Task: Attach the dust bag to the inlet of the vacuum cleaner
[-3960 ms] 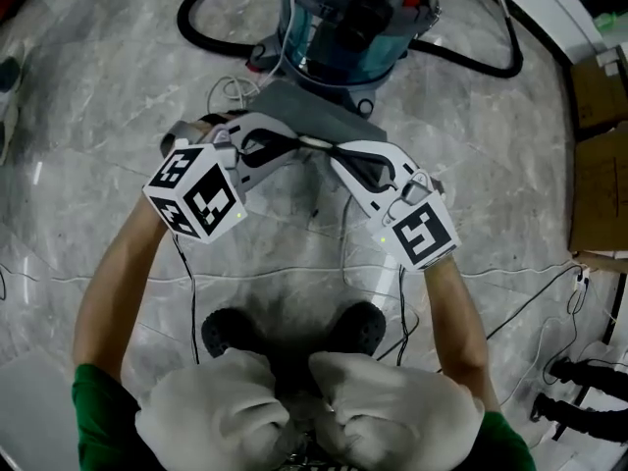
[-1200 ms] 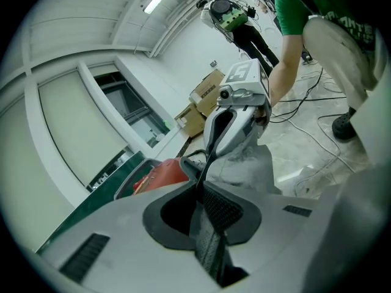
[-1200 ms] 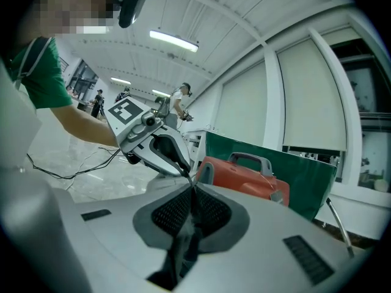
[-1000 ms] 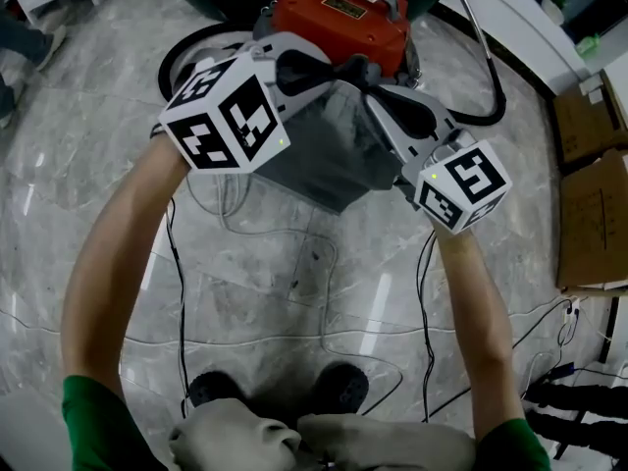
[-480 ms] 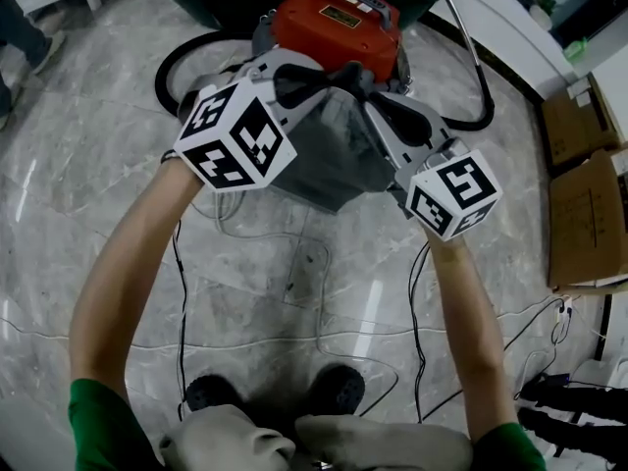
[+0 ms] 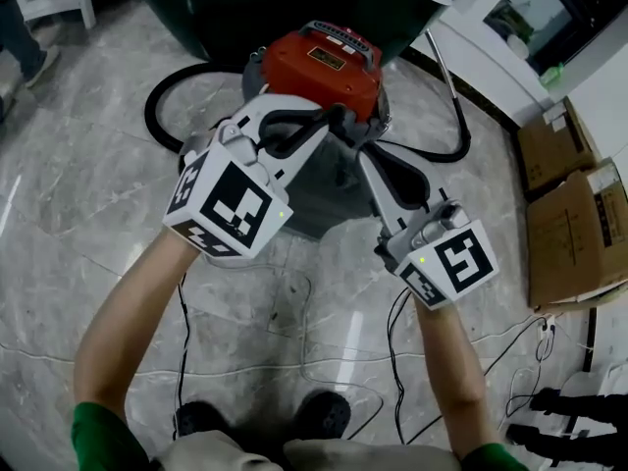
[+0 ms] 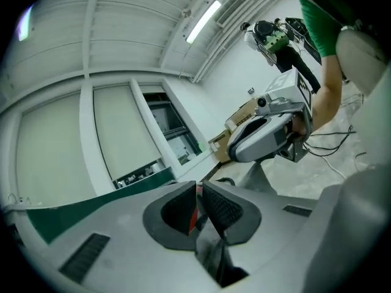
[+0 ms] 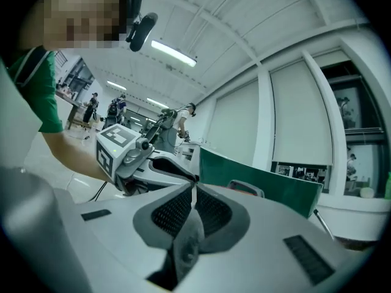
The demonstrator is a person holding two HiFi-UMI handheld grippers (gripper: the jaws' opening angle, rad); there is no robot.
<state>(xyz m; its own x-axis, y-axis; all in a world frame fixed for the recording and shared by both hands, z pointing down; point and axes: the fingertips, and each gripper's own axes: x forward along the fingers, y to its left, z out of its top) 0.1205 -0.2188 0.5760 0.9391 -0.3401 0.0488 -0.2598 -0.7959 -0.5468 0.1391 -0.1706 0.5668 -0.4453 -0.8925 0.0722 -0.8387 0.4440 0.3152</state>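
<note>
1. Nearest, at the bottom edge of the head view, the person's shoes (image 6: 324, 415) are half cut off. Green sleeves (image 6: 98, 440) barely show at the corners, and a thin cable (image 6: 183, 361) trails over the marble floor (image 6: 78, 214).
2. The left tool (image 6: 341, 121) reaches forward from its marker cube. In the left gripper view its jaws stand narrow, pinched on a thin grey edge of the dust bag (image 6: 324, 189). A sliver of red shows in the gap, and I cannot tell what it is.
3. The right tool (image 6: 361, 152) comes in from the right, its tips almost nose to nose with the left tool's. In the right gripper view its jaws are nearly together, clamped on a fold of the same grey fabric.
4. The dust bag hangs below the two tools, held up off the floor, just in front of the vacuum cleaner (image 6: 324, 62). The bodies of the tools hide its collar or opening, so only grey cloth shows.
5. Of the vacuum cleaner only the red top and its handle are plain. The bag and tools cover the drum and the inlet.
6. The black hose (image 6: 150, 106) loops round the machine and is partly hidden by it.
7. Farther right, cardboard boxes (image 6: 569, 194) are cut by the frame edge. A dark green panel (image 6: 245, 3) fills the top.
</note>
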